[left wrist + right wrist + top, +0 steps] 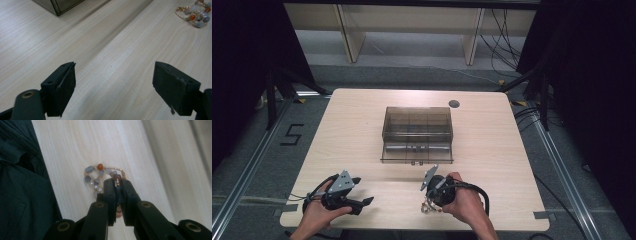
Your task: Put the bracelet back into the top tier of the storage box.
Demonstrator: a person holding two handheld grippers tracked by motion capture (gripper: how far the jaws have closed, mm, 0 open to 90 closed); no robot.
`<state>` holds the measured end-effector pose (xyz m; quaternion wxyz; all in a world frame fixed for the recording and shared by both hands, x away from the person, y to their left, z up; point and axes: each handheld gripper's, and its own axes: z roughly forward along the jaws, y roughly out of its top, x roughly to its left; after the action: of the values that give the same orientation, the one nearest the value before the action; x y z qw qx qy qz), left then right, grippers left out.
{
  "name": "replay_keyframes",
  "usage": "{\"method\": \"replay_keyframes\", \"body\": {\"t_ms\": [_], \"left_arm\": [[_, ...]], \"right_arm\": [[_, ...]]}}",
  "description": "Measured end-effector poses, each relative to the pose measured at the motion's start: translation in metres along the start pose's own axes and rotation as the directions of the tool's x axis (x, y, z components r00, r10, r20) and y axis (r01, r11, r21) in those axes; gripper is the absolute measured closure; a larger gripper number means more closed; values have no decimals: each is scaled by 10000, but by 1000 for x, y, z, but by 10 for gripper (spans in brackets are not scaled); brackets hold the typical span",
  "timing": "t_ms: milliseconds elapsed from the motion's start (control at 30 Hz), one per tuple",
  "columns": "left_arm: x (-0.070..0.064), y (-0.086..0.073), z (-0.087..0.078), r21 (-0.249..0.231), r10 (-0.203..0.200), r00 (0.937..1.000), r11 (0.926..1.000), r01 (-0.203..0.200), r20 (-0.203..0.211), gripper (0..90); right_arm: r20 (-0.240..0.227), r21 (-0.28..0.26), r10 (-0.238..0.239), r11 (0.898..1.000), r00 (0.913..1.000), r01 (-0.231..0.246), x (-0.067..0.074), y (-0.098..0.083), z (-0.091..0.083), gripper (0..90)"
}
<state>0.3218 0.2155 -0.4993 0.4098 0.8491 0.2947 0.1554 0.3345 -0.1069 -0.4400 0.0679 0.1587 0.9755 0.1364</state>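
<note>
A: Any writing we can read? We find one mark: a black "5" [292, 134] taped on the grey floor left of the pale wooden surface [352, 145]. No brand or label is readable anywhere else.

B: Agreed. Mid-surface we have the smoky transparent plastic box with inner compartments [417, 134], lid shut as far as we can tell. What lies inside is too dim to name. A small dark round disc [454, 104] is set in the surface beyond its far right corner.

A: And the beaded bracelet of gold links with grey-blue and orange stones [100, 177]?

B: It lies near the surface's front edge, under the right gripper [118, 185]. In the right gripper view we see the jaws clenched on it, pinching a brownish bead at the tips while the rest of the loop rests on the wood. Dark green cloth [22, 187] fills that view's left side.

A: The left gripper [115, 75] is released, jaws spread wide above bare wood, with nothing between them. In its view the bracelet sits far off at the upper right, and a box corner at the top left.

B: From above, the left hand [319, 212] and right hand [464, 202] are well apart. Nothing stands between the grippers and the box. Cables [504, 37] trail on the floor behind.
</note>
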Motion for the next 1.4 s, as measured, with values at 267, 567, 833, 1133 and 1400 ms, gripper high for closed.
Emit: {"method": "replay_keyframes", "body": {"t_ms": [267,567,833,1133,1400], "left_arm": [[0,0,0,143,18,9999,9999,-19,108,188],[-2,0,0,-87,-233,9997,9997,233,61,188],[-1,-1,0,100,-182,9998,9998,181,103,188],[-3,0,1,-65,-330,9994,9994,331,87,188],[0,0,-1,228,-41,9998,9997,37,174,189]], "right_arm": [[87,-328,233,9992,9997,-230,-1,-3,-14,846],[266,-955,100,9954,9996,-75,-3,-2,-32,846],[491,-1140,-31,9934,9988,87,-7,0,-51,846],[602,-1061,14,9943,9982,50,-11,2,-64,845],[597,-1261,-175,9917,9981,249,-17,3,-76,846]]}}
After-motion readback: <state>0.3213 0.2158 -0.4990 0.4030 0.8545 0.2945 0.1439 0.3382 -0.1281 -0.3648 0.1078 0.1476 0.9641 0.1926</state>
